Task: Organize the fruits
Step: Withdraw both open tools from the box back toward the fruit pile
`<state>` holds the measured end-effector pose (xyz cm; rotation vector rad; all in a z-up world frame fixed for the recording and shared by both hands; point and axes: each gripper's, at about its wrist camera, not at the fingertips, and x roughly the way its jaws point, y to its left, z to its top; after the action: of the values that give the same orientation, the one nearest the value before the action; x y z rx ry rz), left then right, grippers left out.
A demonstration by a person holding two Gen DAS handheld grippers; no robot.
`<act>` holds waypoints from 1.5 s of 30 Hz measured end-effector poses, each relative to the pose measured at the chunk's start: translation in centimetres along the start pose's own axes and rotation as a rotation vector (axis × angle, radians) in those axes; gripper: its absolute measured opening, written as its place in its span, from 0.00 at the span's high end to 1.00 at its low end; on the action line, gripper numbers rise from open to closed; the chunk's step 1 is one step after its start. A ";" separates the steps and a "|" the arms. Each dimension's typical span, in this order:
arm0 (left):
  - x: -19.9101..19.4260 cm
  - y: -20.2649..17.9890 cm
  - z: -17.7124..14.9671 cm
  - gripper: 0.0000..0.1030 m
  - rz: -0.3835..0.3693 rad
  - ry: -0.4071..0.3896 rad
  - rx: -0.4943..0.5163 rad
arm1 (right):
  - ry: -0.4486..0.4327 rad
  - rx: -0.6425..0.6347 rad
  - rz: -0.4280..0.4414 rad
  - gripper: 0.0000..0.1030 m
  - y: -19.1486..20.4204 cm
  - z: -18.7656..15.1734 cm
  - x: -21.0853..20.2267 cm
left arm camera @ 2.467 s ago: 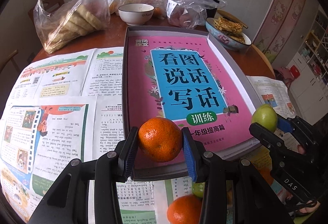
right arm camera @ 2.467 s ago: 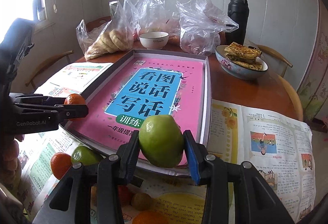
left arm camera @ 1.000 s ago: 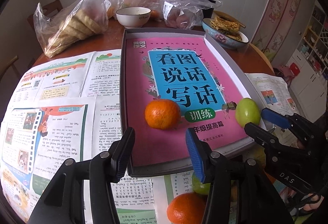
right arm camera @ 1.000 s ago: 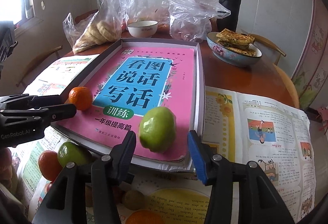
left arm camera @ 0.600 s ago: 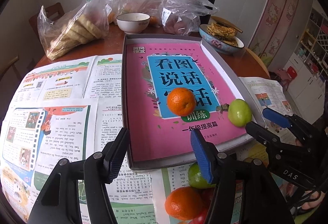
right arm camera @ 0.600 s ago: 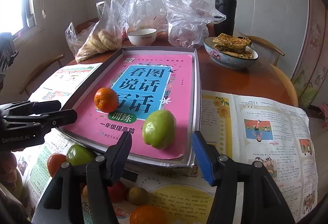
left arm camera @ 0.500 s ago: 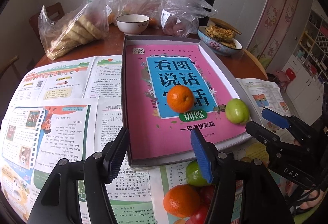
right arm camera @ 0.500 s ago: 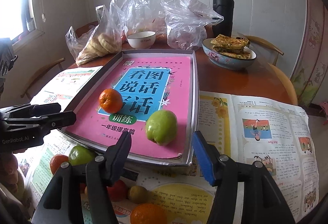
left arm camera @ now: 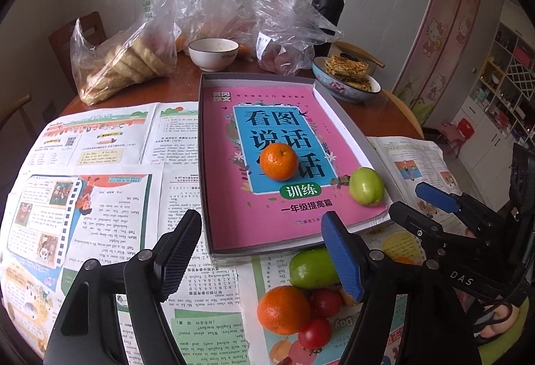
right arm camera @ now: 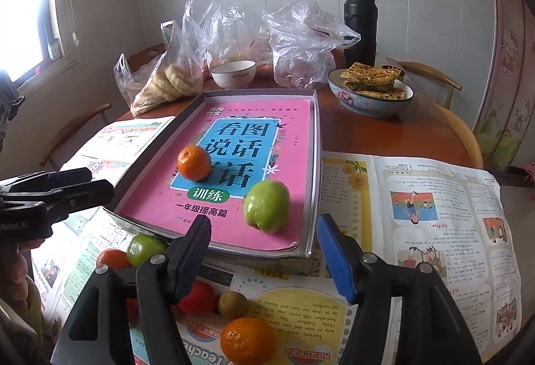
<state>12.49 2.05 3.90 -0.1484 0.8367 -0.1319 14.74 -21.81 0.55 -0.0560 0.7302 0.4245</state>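
Note:
A grey shallow tray holds a pink book. On the book lie an orange and a green fruit, apart from each other. My left gripper hangs off the tray's near edge, its jaws opening with nothing between them. My right gripper stands just short of the green fruit, its jaws also opening and empty. Loose fruit lies on the newspaper in front of the tray: an orange, a green fruit, red tomatoes.
Newspapers cover the round wooden table. Behind the tray stand plastic bags of bread, a white bowl, a blue bowl of flatbread and a black flask. Chairs ring the table.
Both grippers let go of their fruit, opened wider and drew back and up from the tray. The orange rolled farther onto the book; the green fruit stays near the tray's right corner.

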 end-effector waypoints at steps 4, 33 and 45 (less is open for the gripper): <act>-0.5 -0.1 -0.2 0.26 0.004 -0.001 0.012 | -0.008 0.001 0.003 0.37 0.1 0.0 -0.4; -1.3 0.6 -3.3 0.27 -0.013 0.058 0.025 | -0.005 0.007 0.043 0.27 0.7 -2.4 -2.8; -1.2 0.7 -4.3 0.27 -0.007 0.083 0.028 | 0.030 0.002 0.050 0.23 0.6 -4.5 -2.9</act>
<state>8.51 2.61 1.83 -0.1200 0.9167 -0.1574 9.74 -23.14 -0.83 -0.0425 0.7627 0.4720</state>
